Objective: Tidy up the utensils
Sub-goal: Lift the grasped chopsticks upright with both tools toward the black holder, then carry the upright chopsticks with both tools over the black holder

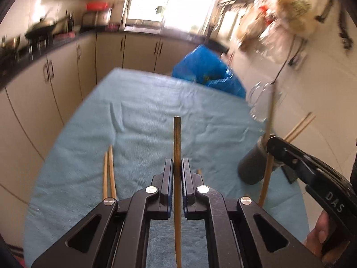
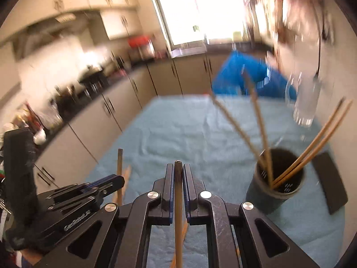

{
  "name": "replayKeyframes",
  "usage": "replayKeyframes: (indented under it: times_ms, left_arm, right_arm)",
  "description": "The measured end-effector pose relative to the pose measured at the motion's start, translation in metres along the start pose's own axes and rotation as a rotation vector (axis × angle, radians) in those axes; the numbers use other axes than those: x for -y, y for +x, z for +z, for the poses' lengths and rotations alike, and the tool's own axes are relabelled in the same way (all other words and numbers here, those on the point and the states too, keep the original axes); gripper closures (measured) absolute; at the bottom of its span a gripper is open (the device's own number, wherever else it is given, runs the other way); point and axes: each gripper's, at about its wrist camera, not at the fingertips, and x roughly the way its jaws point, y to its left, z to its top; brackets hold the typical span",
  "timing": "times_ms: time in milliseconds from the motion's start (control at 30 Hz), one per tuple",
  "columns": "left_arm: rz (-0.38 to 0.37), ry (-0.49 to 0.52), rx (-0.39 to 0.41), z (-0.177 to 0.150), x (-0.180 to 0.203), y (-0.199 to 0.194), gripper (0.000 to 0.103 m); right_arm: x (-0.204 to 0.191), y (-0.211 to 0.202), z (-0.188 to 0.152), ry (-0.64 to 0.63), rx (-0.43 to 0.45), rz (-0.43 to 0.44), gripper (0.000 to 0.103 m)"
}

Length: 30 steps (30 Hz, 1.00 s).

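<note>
My left gripper (image 1: 177,163) is shut on a wooden chopstick (image 1: 177,138) that stands upright between its pads, above the blue cloth. My right gripper (image 2: 178,169) is shut on another chopstick (image 2: 178,201). In the left wrist view the right gripper (image 1: 271,145) sits at the rim of the dark holder cup (image 1: 253,167) with its chopstick (image 1: 267,167) beside it. The dark holder cup (image 2: 276,189) holds several chopsticks (image 2: 316,145). Two loose chopsticks (image 1: 109,174) lie on the cloth at the left. The left gripper (image 2: 116,182) shows at the left in the right wrist view.
A table with a blue cloth (image 1: 138,111) fills the middle. A clear glass (image 2: 305,102) stands at the far right, a blue bag (image 1: 207,71) behind it. A black flat object (image 2: 330,183) lies right of the cup. Kitchen cabinets (image 1: 67,71) run along the left.
</note>
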Motion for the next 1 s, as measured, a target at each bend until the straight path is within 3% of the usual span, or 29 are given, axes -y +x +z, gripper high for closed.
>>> replayKeyframes:
  times_ms: [100, 233, 1000]
  left_arm:
    - [0.009, 0.032, 0.052, -0.001, 0.010, -0.019, 0.097]
    - [-0.011, 0.064, 0.077, -0.001, 0.021, -0.036, 0.097]
    - [-0.033, 0.096, 0.102, 0.003, 0.045, -0.059, 0.097]
  right_arm:
    - [-0.005, -0.033, -0.007, -0.024, 0.115, 0.008, 0.095]
    - [-0.002, -0.060, -0.018, -0.018, 0.198, 0.024, 0.095]
    - [0.029, -0.117, -0.017, 0.073, 0.340, -0.006, 0.095]
